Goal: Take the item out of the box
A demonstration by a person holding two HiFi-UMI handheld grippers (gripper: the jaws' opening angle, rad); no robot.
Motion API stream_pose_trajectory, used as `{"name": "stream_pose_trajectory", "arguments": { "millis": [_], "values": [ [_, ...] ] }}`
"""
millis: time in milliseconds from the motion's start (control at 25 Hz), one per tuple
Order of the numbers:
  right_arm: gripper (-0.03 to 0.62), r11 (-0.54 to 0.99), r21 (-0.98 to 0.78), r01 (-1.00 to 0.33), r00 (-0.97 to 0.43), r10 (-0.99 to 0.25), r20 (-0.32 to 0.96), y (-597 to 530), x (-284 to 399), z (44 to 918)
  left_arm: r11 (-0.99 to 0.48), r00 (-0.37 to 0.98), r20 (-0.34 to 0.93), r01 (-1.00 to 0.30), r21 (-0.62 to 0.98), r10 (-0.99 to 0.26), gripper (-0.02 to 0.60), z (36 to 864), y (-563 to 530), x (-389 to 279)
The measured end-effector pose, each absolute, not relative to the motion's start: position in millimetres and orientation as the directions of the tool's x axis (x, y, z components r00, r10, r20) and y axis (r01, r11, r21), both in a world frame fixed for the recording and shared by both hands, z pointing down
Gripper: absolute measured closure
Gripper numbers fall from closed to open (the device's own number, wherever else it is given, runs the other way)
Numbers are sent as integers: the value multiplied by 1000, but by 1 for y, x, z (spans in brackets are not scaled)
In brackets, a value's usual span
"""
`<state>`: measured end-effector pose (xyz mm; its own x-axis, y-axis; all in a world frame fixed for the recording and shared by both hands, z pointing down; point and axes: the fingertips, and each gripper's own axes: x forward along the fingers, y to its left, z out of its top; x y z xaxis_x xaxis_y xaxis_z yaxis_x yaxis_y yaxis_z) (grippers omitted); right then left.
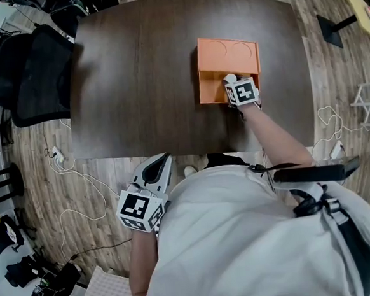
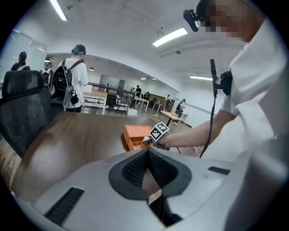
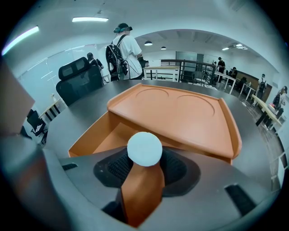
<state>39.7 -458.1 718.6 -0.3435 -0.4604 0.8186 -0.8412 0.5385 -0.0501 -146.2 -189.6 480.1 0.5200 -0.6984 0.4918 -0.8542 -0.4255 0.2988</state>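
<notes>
An orange box (image 1: pixel 227 56) lies on the dark table (image 1: pixel 142 84), its lid (image 3: pixel 180 113) swung back and the tray part (image 3: pixel 97 135) open toward me. My right gripper (image 1: pixel 231 84) reaches into the tray's near right corner. It is shut on an orange tube-shaped item (image 3: pixel 141 189) with a round white cap (image 3: pixel 144 149), which stands up between the pads. My left gripper (image 1: pixel 162 159) hangs off the table's near edge by my body, jaws closed together with nothing in them (image 2: pixel 146 155). From there the box (image 2: pixel 133 135) shows far ahead.
A black office chair (image 1: pixel 32 73) stands at the table's left side. Cables (image 1: pixel 79 184) trail over the wooden floor near me, and a white crate (image 1: pixel 107 294) sits at the lower left. A person with a backpack (image 3: pixel 124 45) stands beyond the table.
</notes>
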Motion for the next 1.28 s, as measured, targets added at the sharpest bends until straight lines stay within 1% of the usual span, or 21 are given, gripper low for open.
{"name": "stream_pose_trajectory", "arguments": {
  "millis": [680, 1280],
  "values": [
    [418, 554, -46, -832, -362, -478, 801, -425, 37, 688, -478, 563, 452, -827, 298, -692, 572, 475, -168, -160],
    [419, 591, -40, -806, -414, -514, 752, -353, 32, 632, -509, 593, 414, -805, 304, -690, 572, 471, -123, -170]
  ]
}}
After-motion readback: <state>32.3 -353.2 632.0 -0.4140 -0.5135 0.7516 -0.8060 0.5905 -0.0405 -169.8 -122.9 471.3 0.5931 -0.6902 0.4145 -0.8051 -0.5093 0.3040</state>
